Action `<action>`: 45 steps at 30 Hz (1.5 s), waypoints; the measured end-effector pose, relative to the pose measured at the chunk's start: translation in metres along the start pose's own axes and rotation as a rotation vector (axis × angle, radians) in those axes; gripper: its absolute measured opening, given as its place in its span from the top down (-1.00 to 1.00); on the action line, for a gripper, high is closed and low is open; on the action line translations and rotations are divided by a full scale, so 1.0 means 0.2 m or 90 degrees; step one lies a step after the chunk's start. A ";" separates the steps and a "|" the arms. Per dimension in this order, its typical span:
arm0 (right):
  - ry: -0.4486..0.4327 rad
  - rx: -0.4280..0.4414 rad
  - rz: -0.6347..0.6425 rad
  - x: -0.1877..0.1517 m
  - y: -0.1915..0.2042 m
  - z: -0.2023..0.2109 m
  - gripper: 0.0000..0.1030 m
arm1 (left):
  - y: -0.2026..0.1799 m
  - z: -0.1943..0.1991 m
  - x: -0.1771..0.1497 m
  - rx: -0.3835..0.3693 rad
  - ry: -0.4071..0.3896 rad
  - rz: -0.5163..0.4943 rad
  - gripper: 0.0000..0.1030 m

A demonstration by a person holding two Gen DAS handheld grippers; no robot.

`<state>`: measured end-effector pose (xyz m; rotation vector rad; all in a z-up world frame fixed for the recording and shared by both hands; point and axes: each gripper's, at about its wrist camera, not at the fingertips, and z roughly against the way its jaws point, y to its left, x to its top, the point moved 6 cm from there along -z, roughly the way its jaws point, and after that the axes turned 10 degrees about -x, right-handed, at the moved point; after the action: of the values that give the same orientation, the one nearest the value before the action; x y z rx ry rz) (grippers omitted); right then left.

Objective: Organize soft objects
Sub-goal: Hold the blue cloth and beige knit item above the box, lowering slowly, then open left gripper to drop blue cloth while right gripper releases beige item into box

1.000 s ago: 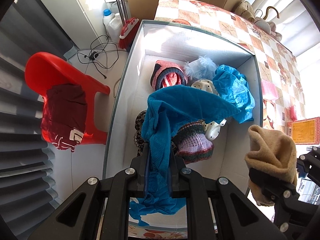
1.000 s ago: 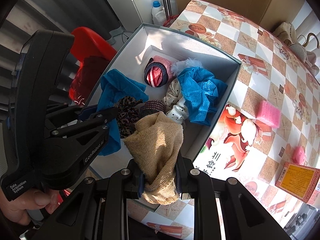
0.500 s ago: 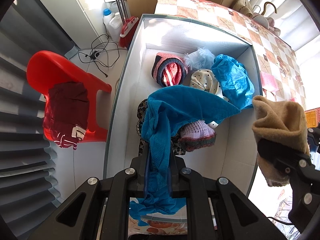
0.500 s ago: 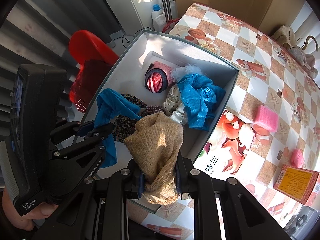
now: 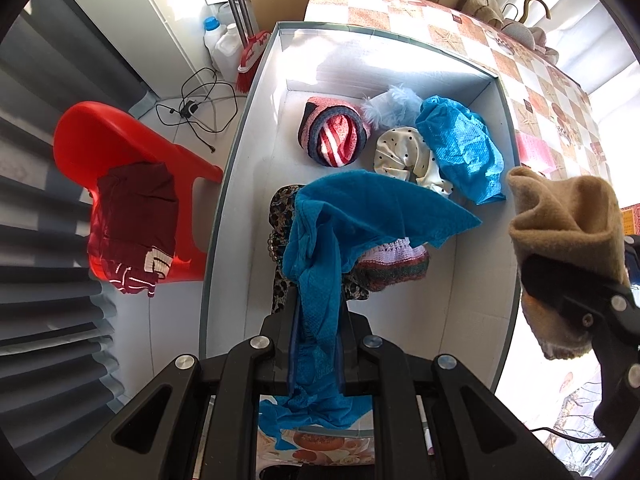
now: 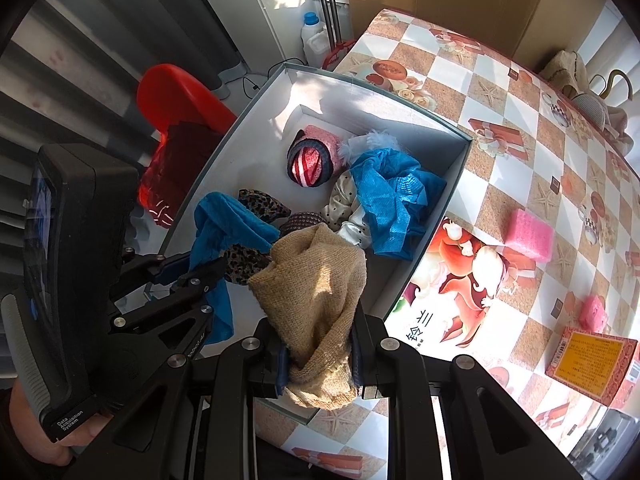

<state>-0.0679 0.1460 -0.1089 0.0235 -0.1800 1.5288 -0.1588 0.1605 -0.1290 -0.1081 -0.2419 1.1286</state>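
Left wrist view: your left fingers (image 5: pixel 316 344) clamped a teal cloth (image 5: pixel 360 216) that hung straight above the near half of the grey box (image 5: pixel 224 200). Your right fingers (image 6: pixel 318 356) pinched a tan knit piece (image 6: pixel 316 292) over the box's near right wall, beside the bench (image 6: pixel 500 120). Deeper lay a striped hat (image 5: pixel 336 136) and blue fabric (image 5: pixel 460 148). Draped cloth hid the leopard-print item (image 5: pixel 280 216) below.
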 end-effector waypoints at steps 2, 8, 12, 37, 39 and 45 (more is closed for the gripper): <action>-0.001 0.001 0.000 0.00 0.00 0.00 0.54 | 0.00 0.00 0.00 0.000 0.000 0.000 0.70; -0.001 0.002 -0.001 0.01 0.01 -0.01 0.54 | 0.00 0.00 -0.01 0.001 0.001 0.001 0.70; -0.001 0.003 -0.001 0.02 0.01 -0.01 0.54 | 0.00 0.00 -0.01 0.001 0.002 0.001 0.67; -0.057 -0.006 -0.026 0.07 -0.11 0.09 -0.35 | -0.04 0.06 0.01 -0.025 -0.028 -0.016 -0.65; -0.056 -0.008 -0.029 0.06 -0.12 0.10 -0.35 | -0.04 0.06 0.02 -0.024 -0.031 -0.016 -0.68; -0.054 -0.012 -0.047 0.03 -0.16 0.09 -0.35 | -0.05 0.09 0.02 -0.028 -0.048 -0.010 -0.73</action>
<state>-0.0373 0.1476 -0.0865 0.0790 -0.2587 1.4527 -0.1525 0.1600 -0.1087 -0.1022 -0.3338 1.1137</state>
